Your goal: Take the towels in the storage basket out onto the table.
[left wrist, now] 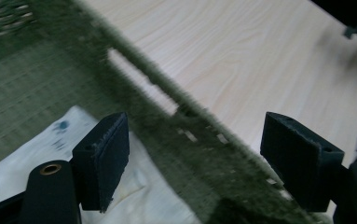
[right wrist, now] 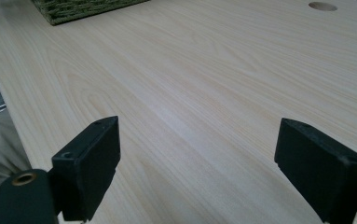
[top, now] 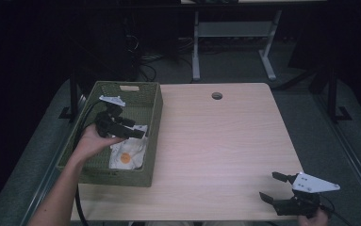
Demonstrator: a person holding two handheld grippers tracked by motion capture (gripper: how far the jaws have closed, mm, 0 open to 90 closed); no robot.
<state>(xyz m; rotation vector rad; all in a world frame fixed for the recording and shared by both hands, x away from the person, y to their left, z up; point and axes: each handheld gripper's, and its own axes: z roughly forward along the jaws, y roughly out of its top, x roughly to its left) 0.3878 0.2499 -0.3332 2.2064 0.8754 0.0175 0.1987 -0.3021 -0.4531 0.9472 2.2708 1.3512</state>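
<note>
**A:** Start with the big picture. You're at a pale wooden table (top: 225, 141), and the green woven basket (top: 151, 101) sits at its left edge. Your left gripper (top: 132, 131) is over that basket; your right gripper (top: 272, 186) waits at the near right corner, well apart from it.

**B:** And which step would you say I'm on?

**A:** I'd judge it as the reach into the basket. In the left gripper view the jaws stand wide apart and grip nothing: one pad hangs over the white cloth (left wrist: 36, 154), the other sits out past the basket's near wall (left wrist: 176, 121), which runs between them. The picture is blurred, so I can't tell whether either pad is touching anything.

**B:** Where is the cloth, exactly?

**A:** Lying crumpled on the basket floor, toward the near end, just under your left gripper. It's white with an orange mark (top: 126, 158) and a small blue spot (left wrist: 63, 124).

**B:** What does the next move call for?

**A:** You'd want both jaws inside the basket, not straddling its wall. Bring the gripper inward over the cloth, lower it onto a raised fold, then close. Watch that the outer jaw doesn't catch the woven rim.

**B:** And my right hand?

**A:** Its jaws are wide open too, holding nothing, over bare table. It can stay put.
</note>
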